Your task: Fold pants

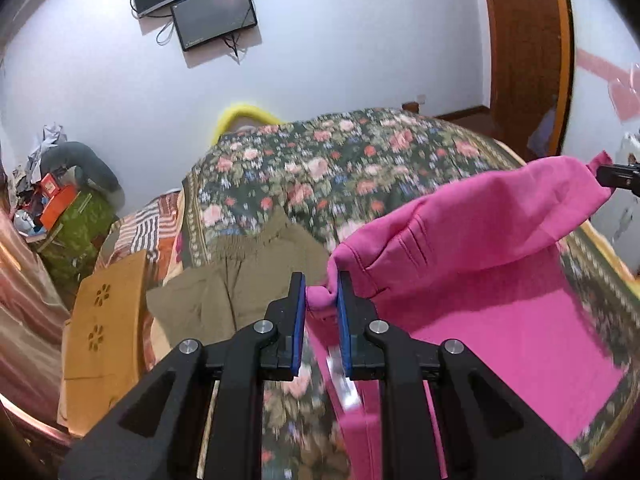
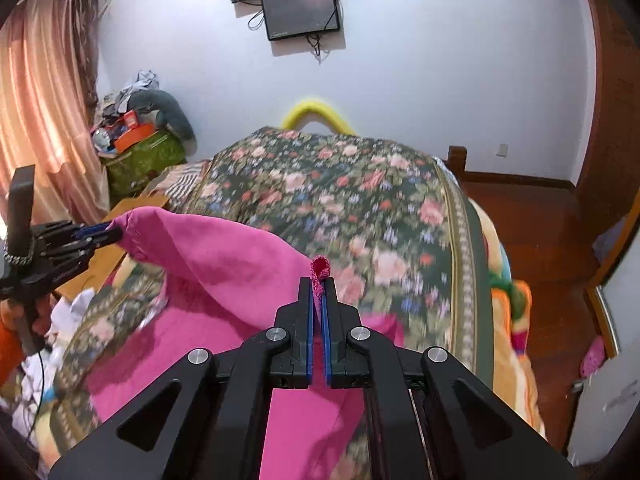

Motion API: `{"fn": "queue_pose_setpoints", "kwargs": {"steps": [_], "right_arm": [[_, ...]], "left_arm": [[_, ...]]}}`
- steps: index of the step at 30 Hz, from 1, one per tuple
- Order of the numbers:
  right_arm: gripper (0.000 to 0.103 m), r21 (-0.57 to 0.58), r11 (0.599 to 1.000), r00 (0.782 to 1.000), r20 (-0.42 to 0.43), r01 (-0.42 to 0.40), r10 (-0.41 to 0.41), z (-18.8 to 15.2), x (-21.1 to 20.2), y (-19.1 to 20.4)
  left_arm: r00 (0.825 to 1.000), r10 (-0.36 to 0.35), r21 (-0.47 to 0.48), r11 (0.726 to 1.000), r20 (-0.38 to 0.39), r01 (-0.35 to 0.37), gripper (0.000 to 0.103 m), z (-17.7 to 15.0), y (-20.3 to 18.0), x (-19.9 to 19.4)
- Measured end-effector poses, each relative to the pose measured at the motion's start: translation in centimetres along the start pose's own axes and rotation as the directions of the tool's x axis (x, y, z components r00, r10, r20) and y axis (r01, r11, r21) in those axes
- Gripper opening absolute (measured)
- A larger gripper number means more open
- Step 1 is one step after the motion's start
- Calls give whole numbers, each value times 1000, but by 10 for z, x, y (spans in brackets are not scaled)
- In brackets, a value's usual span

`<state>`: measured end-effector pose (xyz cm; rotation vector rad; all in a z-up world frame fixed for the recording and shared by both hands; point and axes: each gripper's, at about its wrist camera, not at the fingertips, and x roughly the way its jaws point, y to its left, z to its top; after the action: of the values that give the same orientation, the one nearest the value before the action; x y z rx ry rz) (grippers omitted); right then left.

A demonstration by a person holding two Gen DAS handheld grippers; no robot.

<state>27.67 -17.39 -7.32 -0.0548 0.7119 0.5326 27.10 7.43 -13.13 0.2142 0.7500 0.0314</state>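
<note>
Olive trousers (image 1: 236, 280) lie flat on the flowered bedspread (image 1: 340, 160), left of the left gripper (image 1: 322, 294), whose fingers are clamped on one corner of the pink pants (image 1: 480, 240). The pants hang lifted above the bed, with the right gripper (image 2: 320, 284) pinching the opposite corner.

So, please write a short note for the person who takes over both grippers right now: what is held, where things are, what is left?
Left gripper: shut on an edge of the pink pants.
Right gripper: shut on another edge of them.
The held edge is lifted and stretched between the grippers; the rest lies on the floral bedspread.
Olive pants lie flat to the left.
Done: both grips taken. Left: carry the edge over, lay it flat, finish the fold.
</note>
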Motion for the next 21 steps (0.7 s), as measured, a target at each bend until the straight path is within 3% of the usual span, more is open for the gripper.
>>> {"fn": "queue_pose_setpoints", "kwargs": {"steps": [9, 15, 21], "right_arm": [[3, -19, 999, 990, -136, -33, 30, -71, -3, 18], [3, -5, 1000, 973, -229, -12, 10, -117, 1, 20], [4, -11, 1000, 963, -268, 19, -21, -140, -13, 23]], "left_arm": [[992, -13, -24, 1000, -122, 10, 15, -76, -12, -9], [967, -78, -43, 997, -243, 69, 15, -121, -24, -11], [968, -87, -40, 996, -234, 80, 18, -130, -27, -30]]}}
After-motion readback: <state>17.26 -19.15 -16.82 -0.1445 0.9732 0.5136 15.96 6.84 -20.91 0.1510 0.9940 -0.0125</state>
